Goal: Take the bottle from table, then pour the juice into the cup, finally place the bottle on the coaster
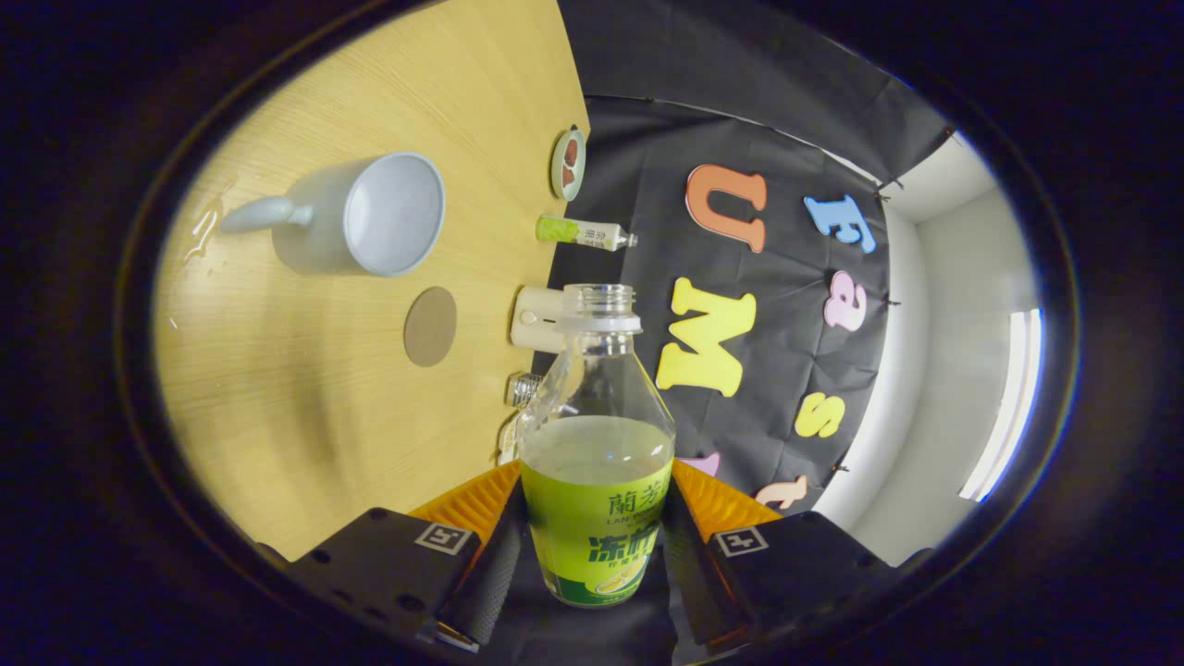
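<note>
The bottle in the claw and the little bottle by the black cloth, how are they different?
The bottle in the claw is open, with no cap; the little bottle has its cap on. The held bottle looks far bigger, though it is nearer. The claw's fingers press the held one; the little one stands free on the table. Both have green labels.

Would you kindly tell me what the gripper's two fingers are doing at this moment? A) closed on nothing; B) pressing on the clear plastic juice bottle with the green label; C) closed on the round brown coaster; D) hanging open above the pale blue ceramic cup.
B: the gripper has one finger on each side of the uncapped, green-labelled clear plastic juice bottle, both pressing on it.
</note>
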`<state>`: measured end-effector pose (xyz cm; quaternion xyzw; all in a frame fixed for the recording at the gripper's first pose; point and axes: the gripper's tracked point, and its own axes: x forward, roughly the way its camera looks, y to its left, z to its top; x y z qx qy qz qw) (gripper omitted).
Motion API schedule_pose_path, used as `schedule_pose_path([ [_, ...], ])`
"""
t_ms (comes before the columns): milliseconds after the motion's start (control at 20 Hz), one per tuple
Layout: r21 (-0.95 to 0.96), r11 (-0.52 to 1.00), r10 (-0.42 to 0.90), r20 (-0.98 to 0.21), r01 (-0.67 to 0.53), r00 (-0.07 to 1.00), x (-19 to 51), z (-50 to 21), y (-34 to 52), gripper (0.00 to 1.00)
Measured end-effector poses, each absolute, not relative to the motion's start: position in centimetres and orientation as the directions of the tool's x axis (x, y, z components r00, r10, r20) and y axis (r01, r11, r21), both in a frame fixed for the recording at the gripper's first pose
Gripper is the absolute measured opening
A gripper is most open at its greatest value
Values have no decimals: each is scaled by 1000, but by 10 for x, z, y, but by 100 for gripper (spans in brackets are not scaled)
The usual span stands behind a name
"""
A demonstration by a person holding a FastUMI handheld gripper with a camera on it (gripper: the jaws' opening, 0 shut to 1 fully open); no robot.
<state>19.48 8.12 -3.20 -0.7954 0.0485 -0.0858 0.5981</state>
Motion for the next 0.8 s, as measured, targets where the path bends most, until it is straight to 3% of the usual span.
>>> schedule_pose_path([
  [800, -910, -409, -167, 153, 73, 974, 195, -16, 85, 80],
])
